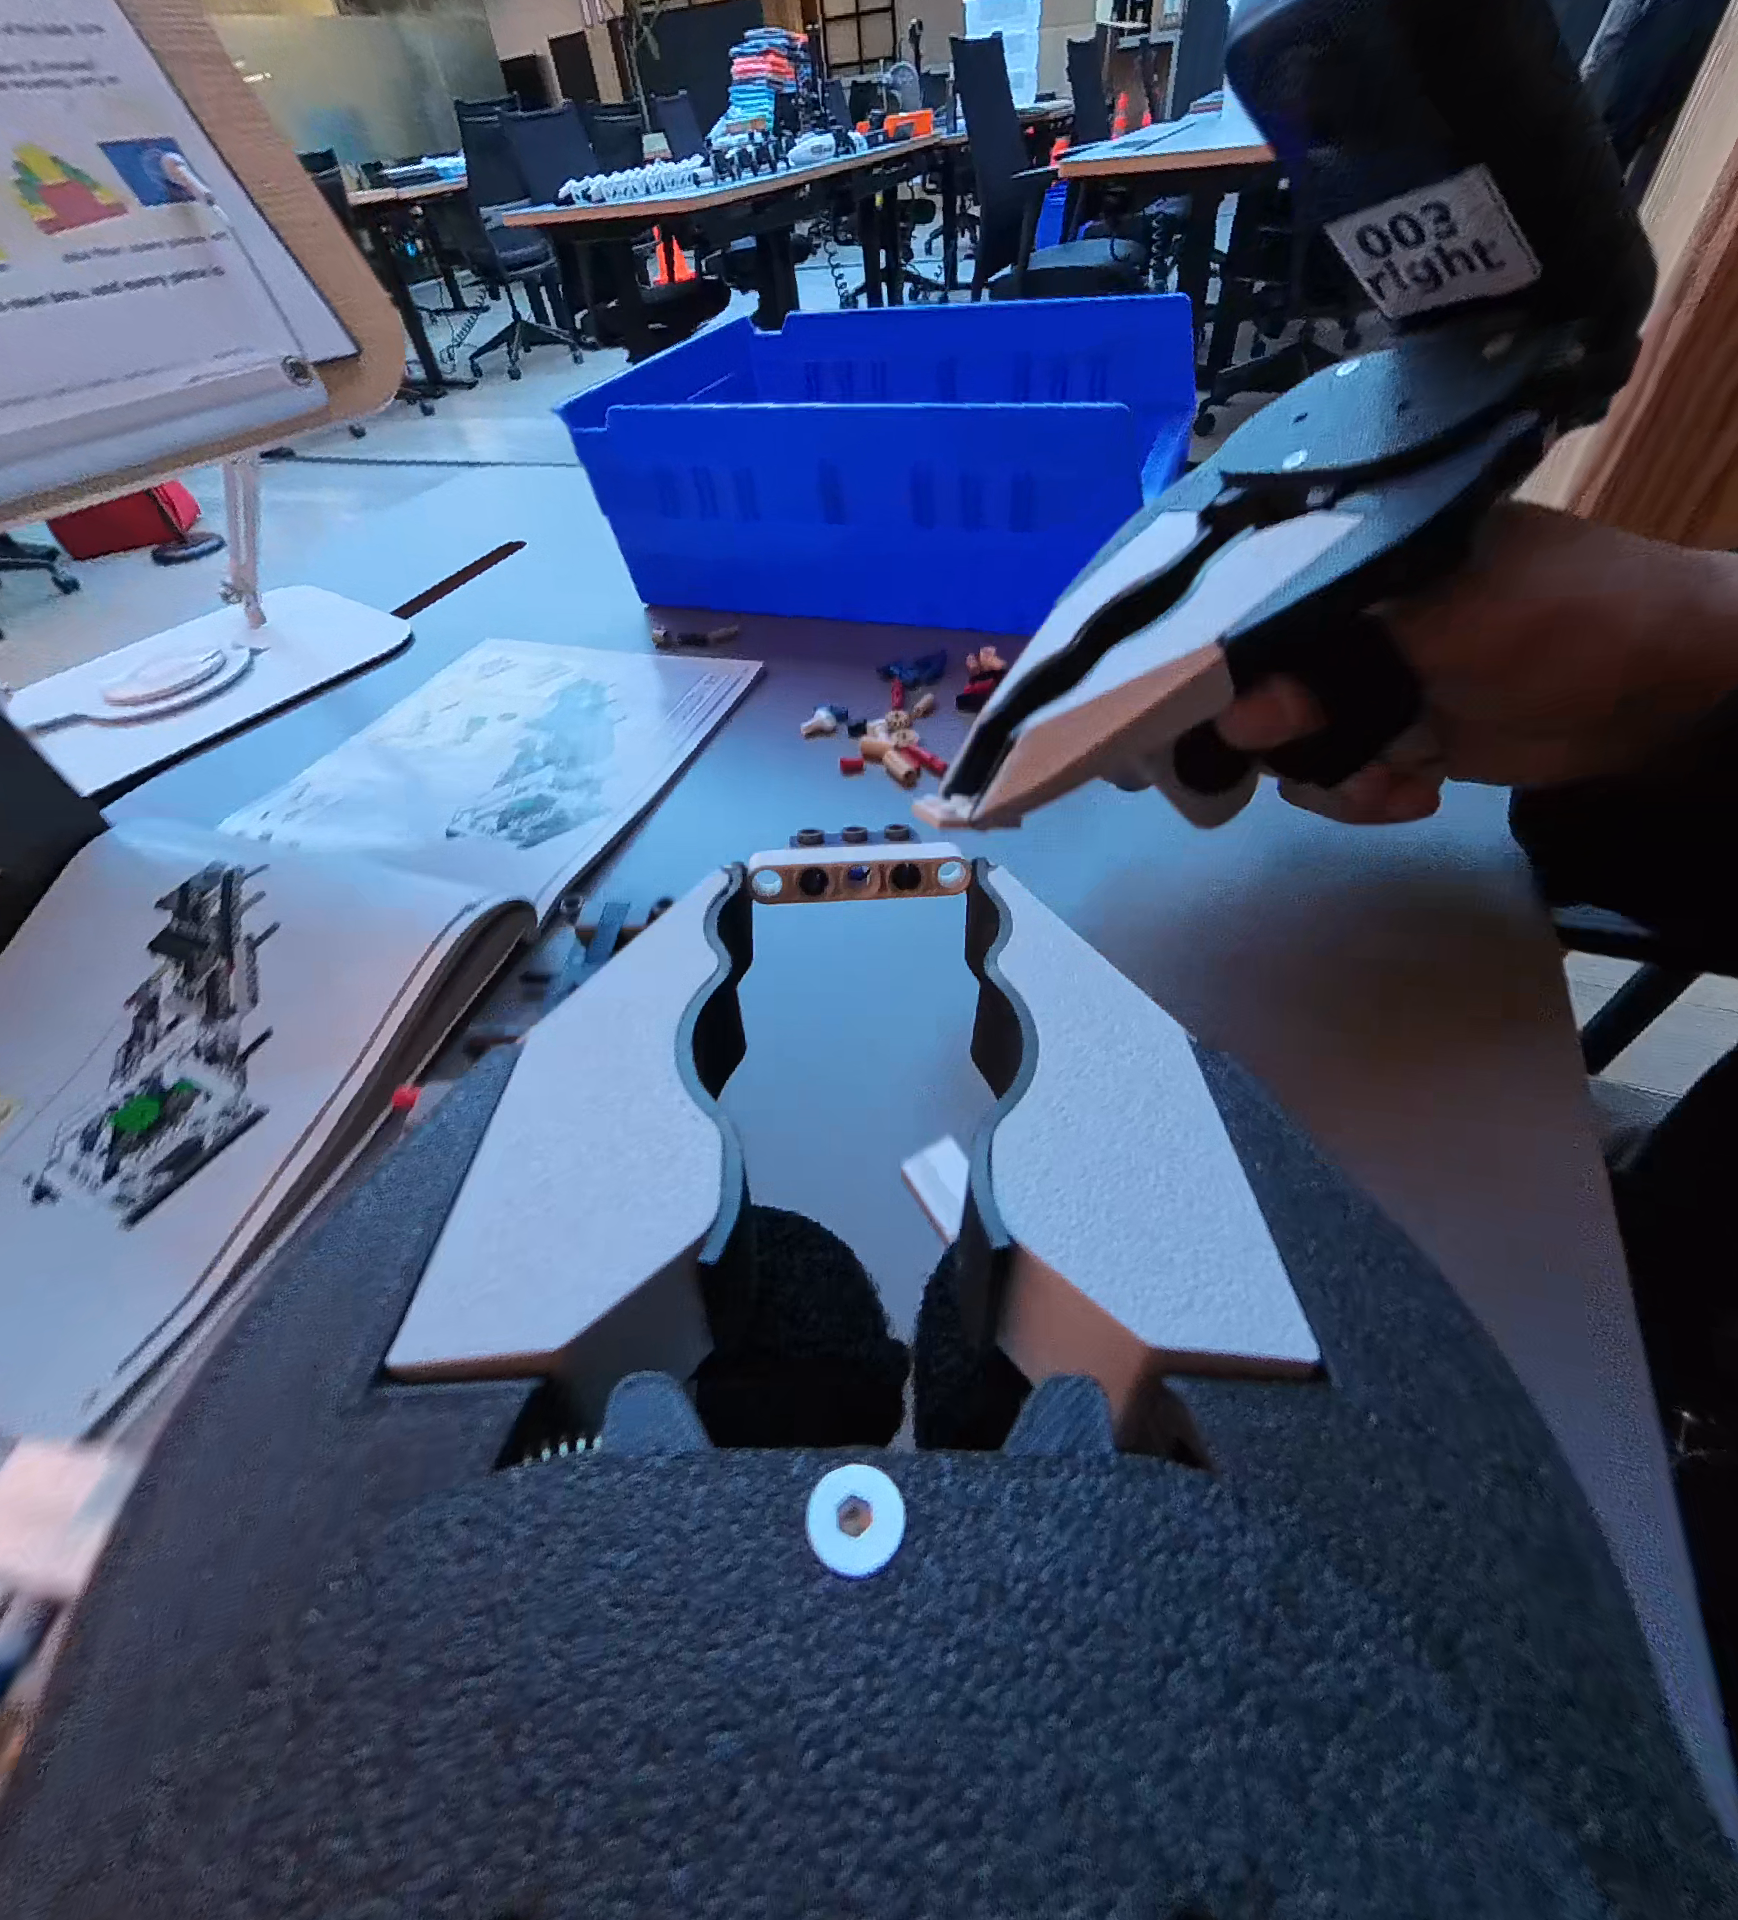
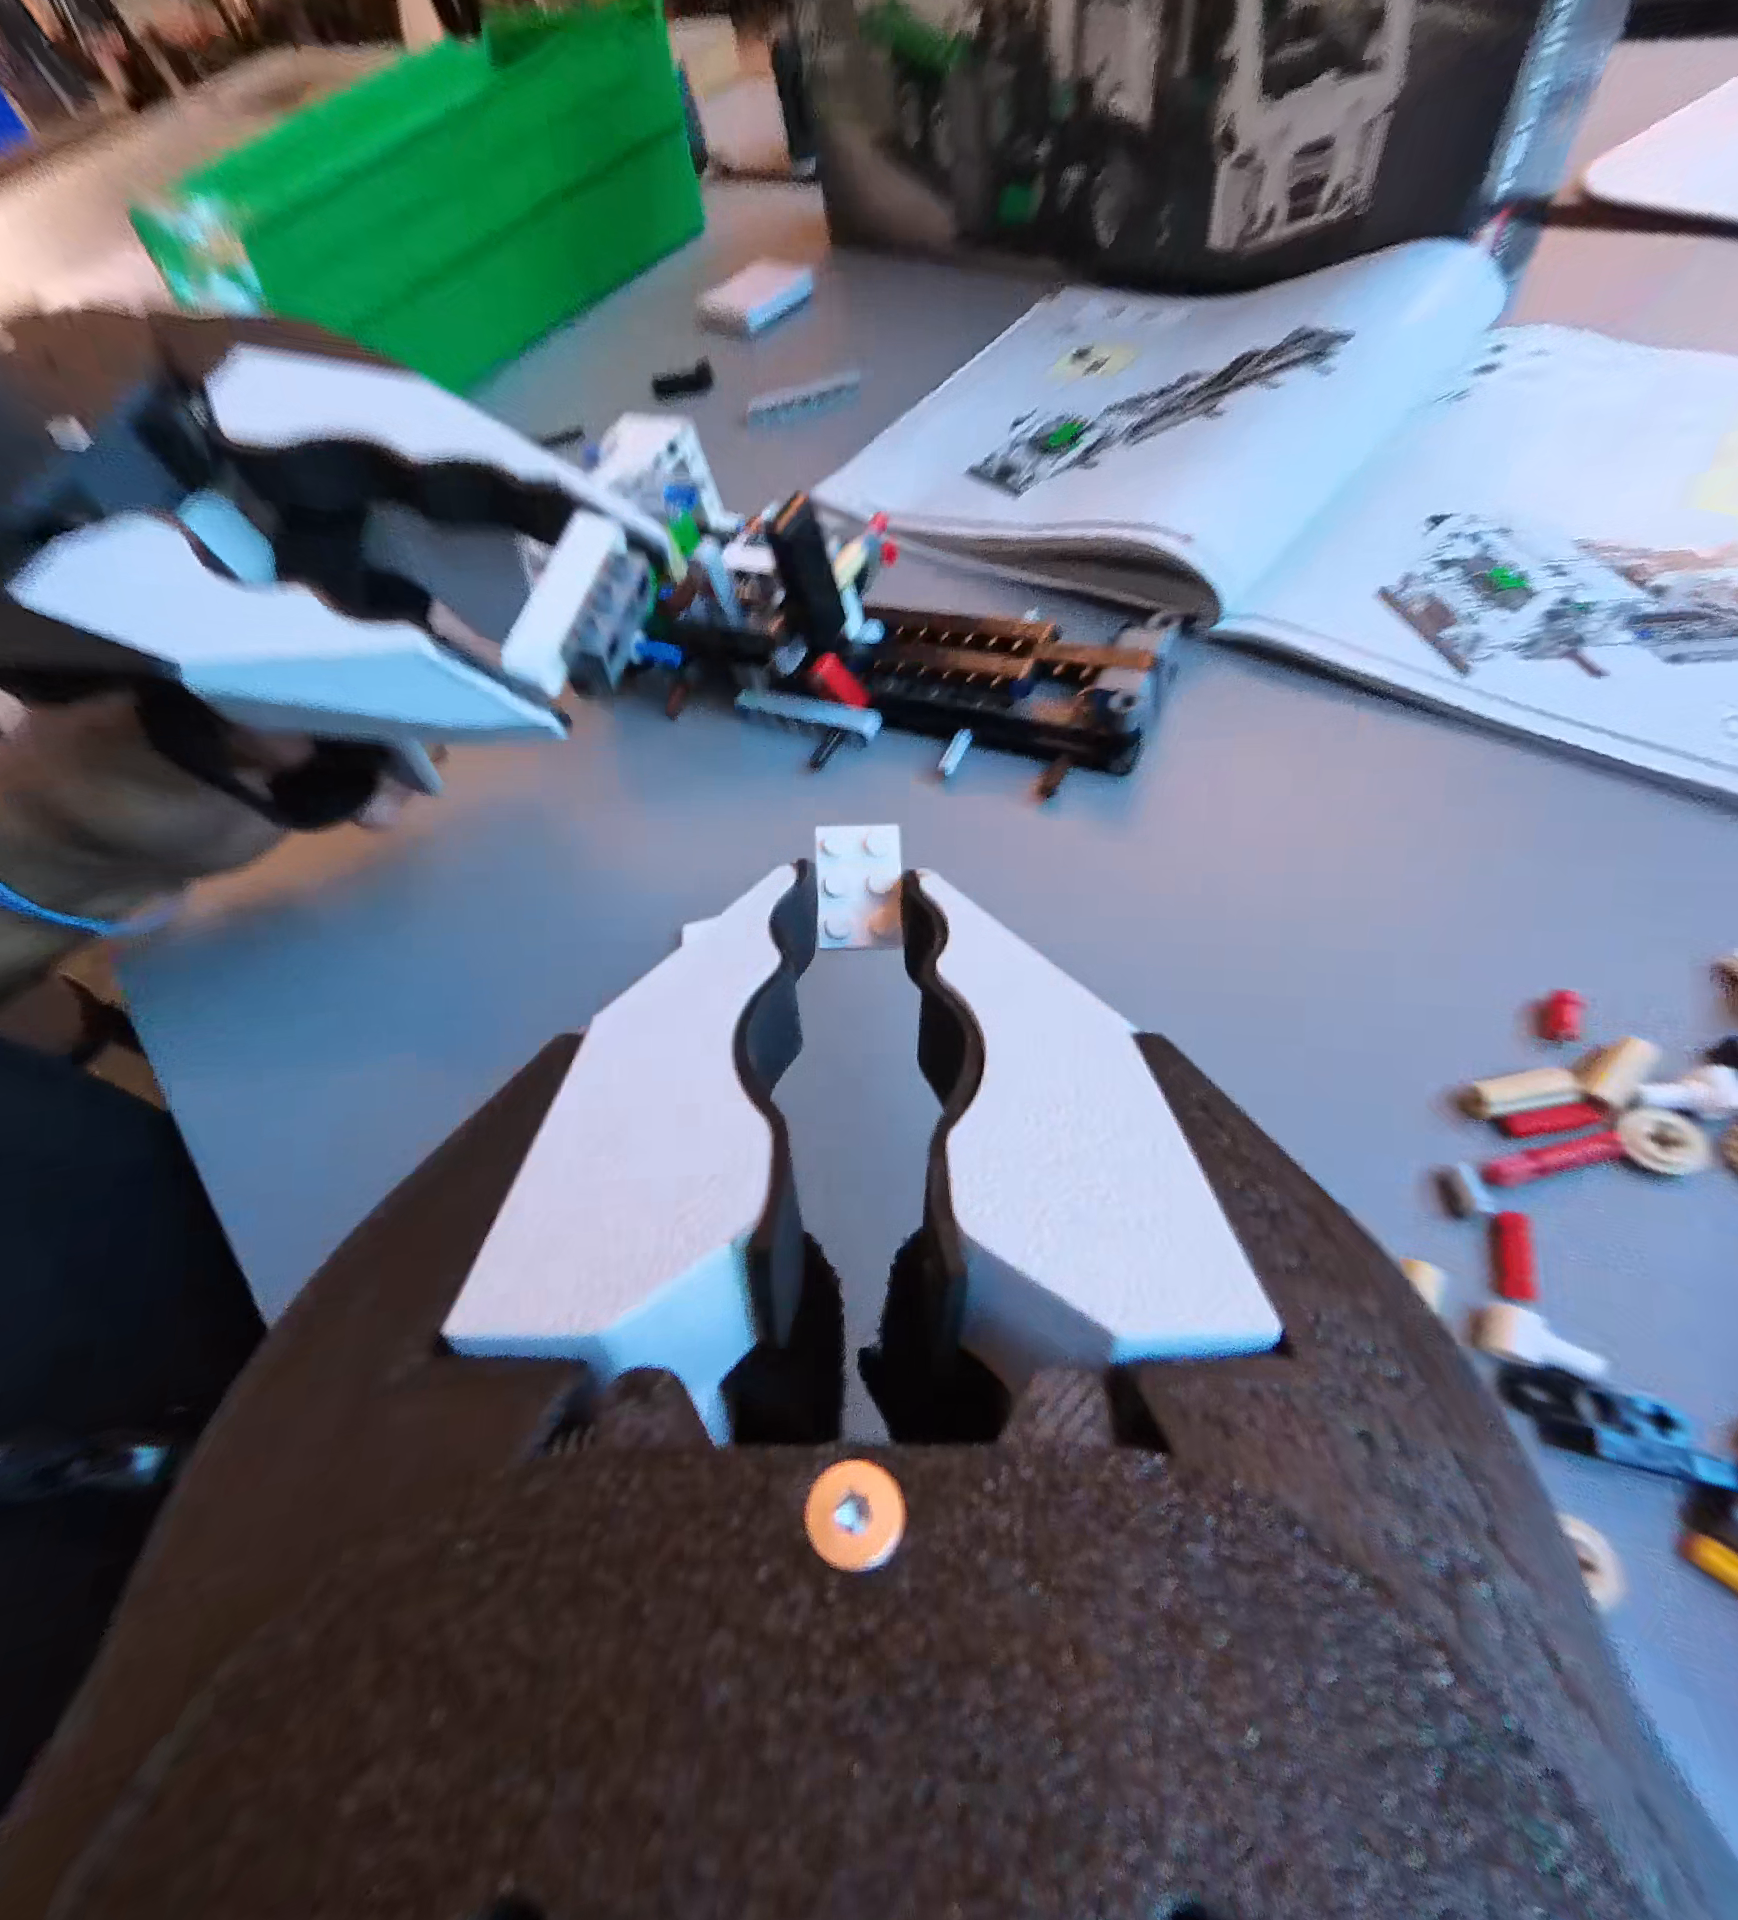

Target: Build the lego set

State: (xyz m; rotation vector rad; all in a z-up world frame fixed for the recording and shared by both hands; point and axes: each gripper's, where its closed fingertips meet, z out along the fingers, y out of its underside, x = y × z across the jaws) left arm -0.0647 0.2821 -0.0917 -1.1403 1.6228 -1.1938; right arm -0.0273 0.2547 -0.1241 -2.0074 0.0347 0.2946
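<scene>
White beam: left gripper (image 1: 860, 883) is clamped on a short white plastic beam with round holes (image 1: 860, 879), held up off the grey tabletop (image 2: 1260, 935).
Half-built model: dark, blocky lego build (image 2: 948, 665) sits on the table by the open instruction booklet (image 2: 1312, 468), clearly only partway done.
White plate: right gripper (image 2: 857, 883) pinches a small white studded plate (image 2: 857, 883), not yet attached.
Loose bits: red, tan and black pins (image 2: 1592, 1122) on the far right, so plenty left, looks like.
</scene>
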